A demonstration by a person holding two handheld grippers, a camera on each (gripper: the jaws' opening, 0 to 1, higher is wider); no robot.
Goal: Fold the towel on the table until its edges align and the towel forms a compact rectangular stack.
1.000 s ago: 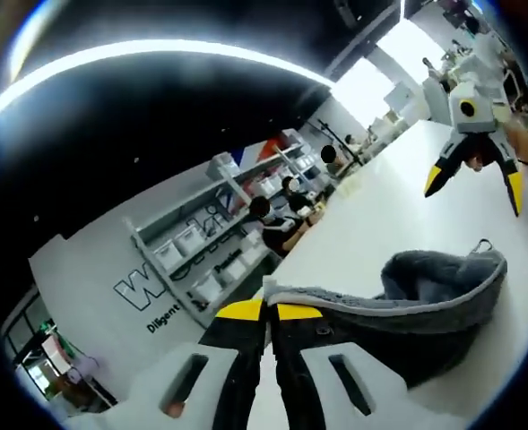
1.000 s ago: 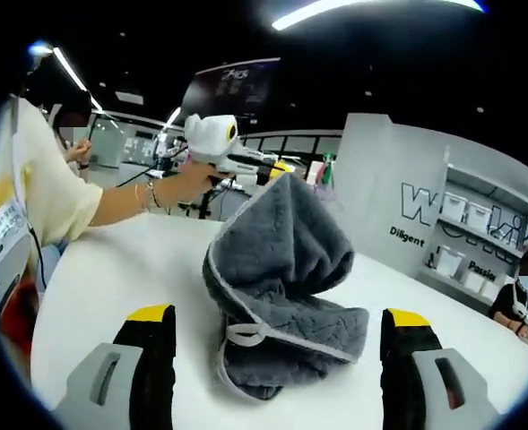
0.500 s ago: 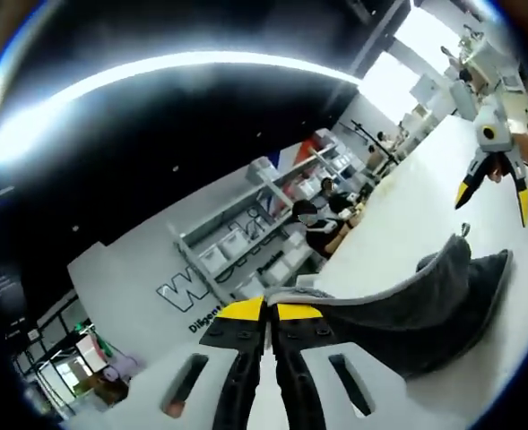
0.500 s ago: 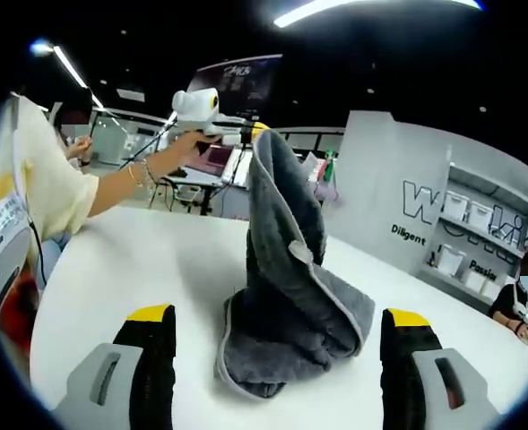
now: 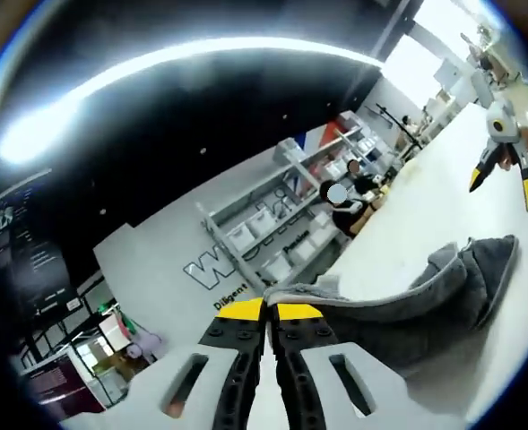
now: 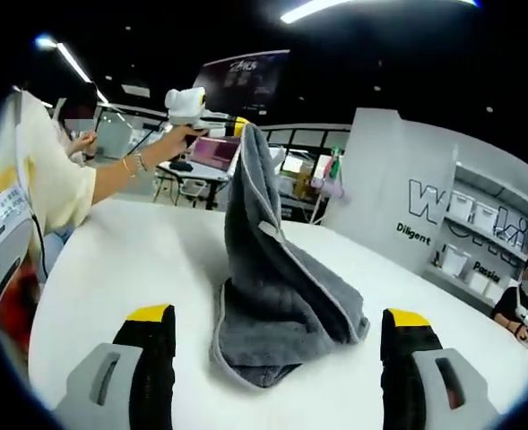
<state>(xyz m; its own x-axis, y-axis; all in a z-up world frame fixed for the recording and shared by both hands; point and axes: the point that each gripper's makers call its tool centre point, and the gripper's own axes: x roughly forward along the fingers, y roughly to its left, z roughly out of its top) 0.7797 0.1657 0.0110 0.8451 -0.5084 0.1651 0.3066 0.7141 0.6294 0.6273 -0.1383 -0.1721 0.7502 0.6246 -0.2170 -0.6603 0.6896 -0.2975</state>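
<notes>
Grey terry towel [image 6: 277,296] is hanging in a tall peak, top corner pinched aloft, lower part sitting bunched on the white table [image 6: 120,269] between the right gripper's two jaws. In the left gripper view the same towel [image 5: 416,300] is trailing away from the jaw tips down to the tabletop [image 5: 434,193].

Handling judgement: soft, limp, fairly thick pile; light; drapes and creases under its own weight, so it is holding no shape unless laid flat. Not fragile, not slippery. The paler hemmed edge running down the cloth looks like the best place to grip, at a corner, since a corner hold lets the sheet fall open.

Left gripper [image 5: 265,310] is clamping that top corner, yellow tips closed together on the cloth; it is also showing far off in the right gripper view [image 6: 232,125], held by a person's hand [image 6: 169,137]. Right gripper [image 6: 277,318] is standing wide apart, holding nothing, low over the table with the heap between its jaws; seen small in the left gripper view [image 5: 501,166].

Beyond: grey wall with lettering [image 6: 452,215], shelving with bins.
</notes>
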